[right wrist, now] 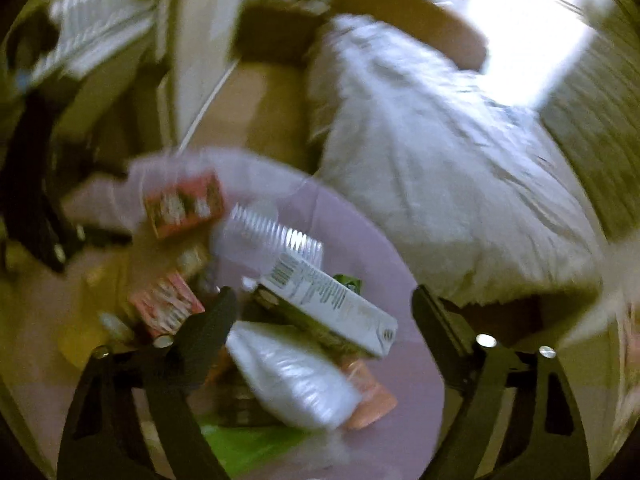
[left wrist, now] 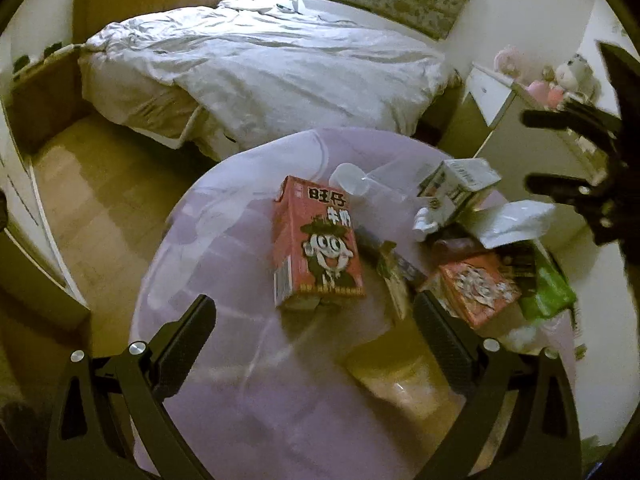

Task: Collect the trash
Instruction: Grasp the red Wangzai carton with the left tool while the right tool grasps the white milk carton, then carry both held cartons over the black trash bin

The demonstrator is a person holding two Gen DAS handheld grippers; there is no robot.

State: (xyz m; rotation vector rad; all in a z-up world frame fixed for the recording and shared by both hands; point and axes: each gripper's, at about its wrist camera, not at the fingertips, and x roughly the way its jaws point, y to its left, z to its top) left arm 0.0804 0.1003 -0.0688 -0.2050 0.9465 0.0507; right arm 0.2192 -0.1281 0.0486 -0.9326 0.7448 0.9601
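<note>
A round table with a lilac cover (left wrist: 248, 280) carries the trash. A red milk carton (left wrist: 316, 240) stands upright just beyond my left gripper (left wrist: 316, 320), which is open and empty. Behind it lie a clear plastic cup (left wrist: 352, 180), a white carton (left wrist: 460, 184), crumpled white plastic (left wrist: 512, 220), a second red carton (left wrist: 480, 284) and a green wrapper (left wrist: 548, 288). My right gripper (left wrist: 532, 152) hovers open at the right. The right wrist view is blurred: the right gripper (right wrist: 324, 312) is open over the white carton (right wrist: 332, 304) and white plastic (right wrist: 296, 380), its pads not pressing on either.
A bed with a rumpled white duvet (left wrist: 260, 72) stands behind the table. Wooden floor (left wrist: 100, 200) lies to the left. A white drawer unit with plush toys (left wrist: 520, 92) stands at the right. A yellowish object (left wrist: 392, 376) shows at the table's near side.
</note>
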